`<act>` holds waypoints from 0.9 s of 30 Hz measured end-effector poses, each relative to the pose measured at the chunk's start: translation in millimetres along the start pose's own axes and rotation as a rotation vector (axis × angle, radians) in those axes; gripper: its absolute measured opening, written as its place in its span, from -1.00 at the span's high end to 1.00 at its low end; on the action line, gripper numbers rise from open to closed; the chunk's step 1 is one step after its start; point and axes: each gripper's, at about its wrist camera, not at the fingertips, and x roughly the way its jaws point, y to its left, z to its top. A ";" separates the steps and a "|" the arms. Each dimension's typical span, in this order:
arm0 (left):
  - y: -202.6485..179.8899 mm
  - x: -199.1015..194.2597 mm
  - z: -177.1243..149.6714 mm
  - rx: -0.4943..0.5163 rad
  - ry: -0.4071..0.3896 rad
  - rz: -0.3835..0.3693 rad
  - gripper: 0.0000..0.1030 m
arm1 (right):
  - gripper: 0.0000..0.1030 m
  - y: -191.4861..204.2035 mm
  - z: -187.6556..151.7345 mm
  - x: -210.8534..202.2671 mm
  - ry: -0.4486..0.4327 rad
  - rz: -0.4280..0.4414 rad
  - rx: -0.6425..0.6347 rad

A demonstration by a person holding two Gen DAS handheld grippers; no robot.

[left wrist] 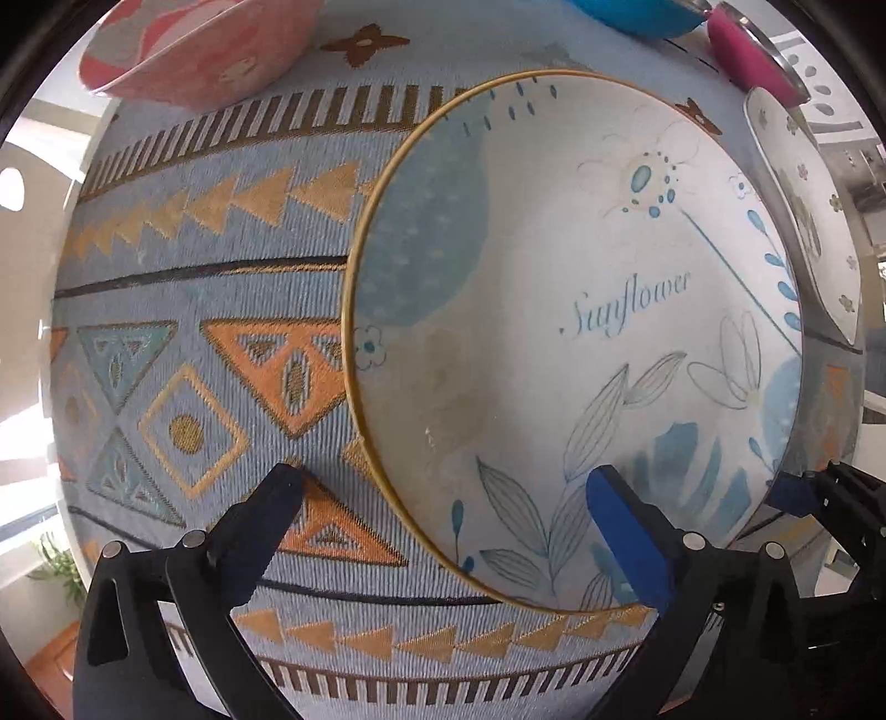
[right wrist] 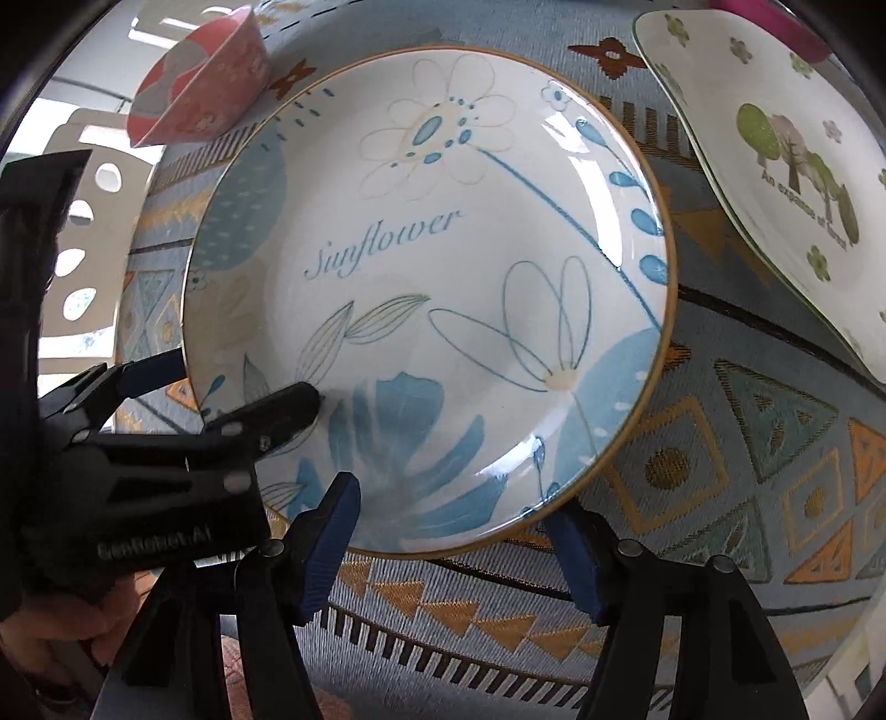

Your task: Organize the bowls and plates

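Observation:
A white "Sunflower" plate [left wrist: 554, 332] [right wrist: 432, 277] with blue flowers and a gold rim lies on the patterned cloth. My left gripper [left wrist: 443, 515] is open and straddles the plate's near-left rim, one finger over the plate, one over the cloth; it also shows in the right wrist view [right wrist: 238, 382]. My right gripper [right wrist: 459, 531] is open at the plate's near edge, its fingers either side of the rim's lowest part. A pink bowl [left wrist: 194, 50] [right wrist: 199, 94] stands at the far left. A white tree-print plate [right wrist: 775, 166] [left wrist: 803, 216] lies at the right.
A blue-and-orange patterned cloth [left wrist: 210, 310] covers the table. A blue bowl [left wrist: 637, 16] and a magenta bowl [left wrist: 747, 55] stand at the far edge. A chair back with oval holes [right wrist: 77, 260] is beyond the table's left side.

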 end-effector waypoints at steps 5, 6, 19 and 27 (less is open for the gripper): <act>7.2 -11.5 -9.8 -0.055 -0.005 0.048 -0.72 | -0.27 -3.2 -2.8 -9.2 -0.015 0.018 -0.013; 6.8 -16.1 -10.5 -0.060 -0.010 0.071 -0.67 | -0.27 -1.7 -3.1 -14.4 -0.032 0.022 -0.026; -34.7 -98.8 7.9 -0.045 -0.146 0.118 -0.48 | -0.27 -41.5 -8.4 -77.3 -0.238 0.005 0.006; -90.0 -116.7 49.1 0.028 -0.193 0.123 -0.51 | -0.27 -108.3 -21.8 -102.9 -0.291 0.042 0.156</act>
